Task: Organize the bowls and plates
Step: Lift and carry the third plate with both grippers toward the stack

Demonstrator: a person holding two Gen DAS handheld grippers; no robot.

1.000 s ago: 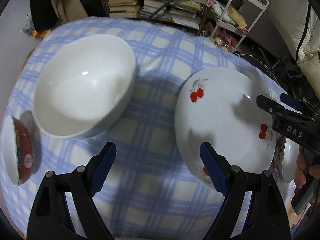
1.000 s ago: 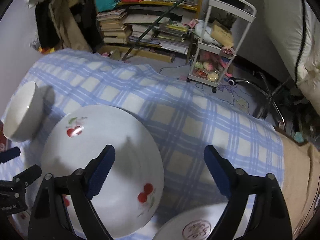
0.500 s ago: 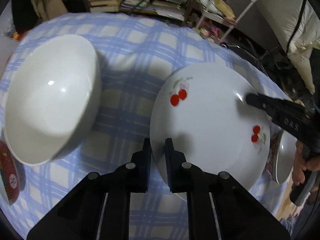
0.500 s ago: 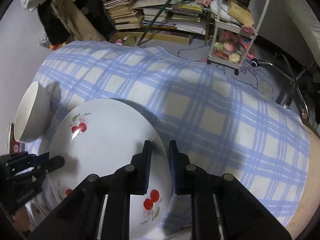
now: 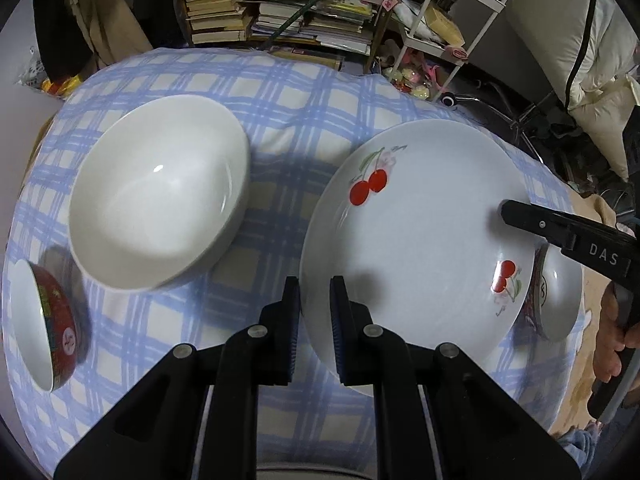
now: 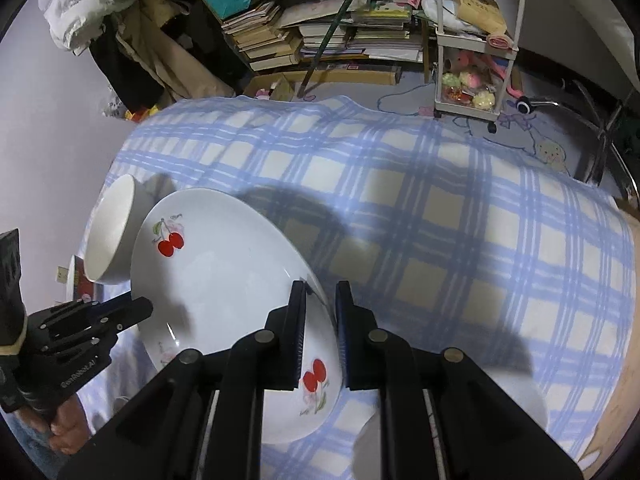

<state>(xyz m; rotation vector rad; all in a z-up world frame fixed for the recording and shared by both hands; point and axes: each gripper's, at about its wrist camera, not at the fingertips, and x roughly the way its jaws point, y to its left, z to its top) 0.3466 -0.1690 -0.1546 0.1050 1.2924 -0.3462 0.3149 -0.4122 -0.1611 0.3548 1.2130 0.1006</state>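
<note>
On the blue-and-cream checked cloth covering the surface (image 5: 288, 92) there's a big white plate with cherry prints (image 5: 416, 232), and both tools are on it at once. The left hand-held gripper (image 5: 315, 312) has its two dark pads pinched together on the plate's near-left rim, one pad on top of the rim and one outside it. The right hand-held gripper (image 6: 321, 320) is clamped on the opposite edge of the same plate (image 6: 224, 280), just above the lower pair of red cherries. In the left wrist view you can see the right tool's black arm reaching in over the plate's right side, with a bit of the person's hand (image 5: 612, 340) gripping its handle at the edge of the picture.

The plate looks tilted, and its right side sits over a smaller bowl with a patterned outside (image 5: 556, 300), so that bowl is partly hidden under it. I can't tell whether they're touching.

To the left of the plate, apart from it, sits a plain white bowl (image 5: 160, 192), empty and upright. Further left, near the cloth's edge, there's a red patterned bowl (image 5: 44, 320), white inside, just beside the white one.

Behind the surface it's pretty cluttered: a shelf stacked with books (image 5: 280, 12) and a white rolling cart (image 6: 472, 40) holding small colourful bits.
</note>
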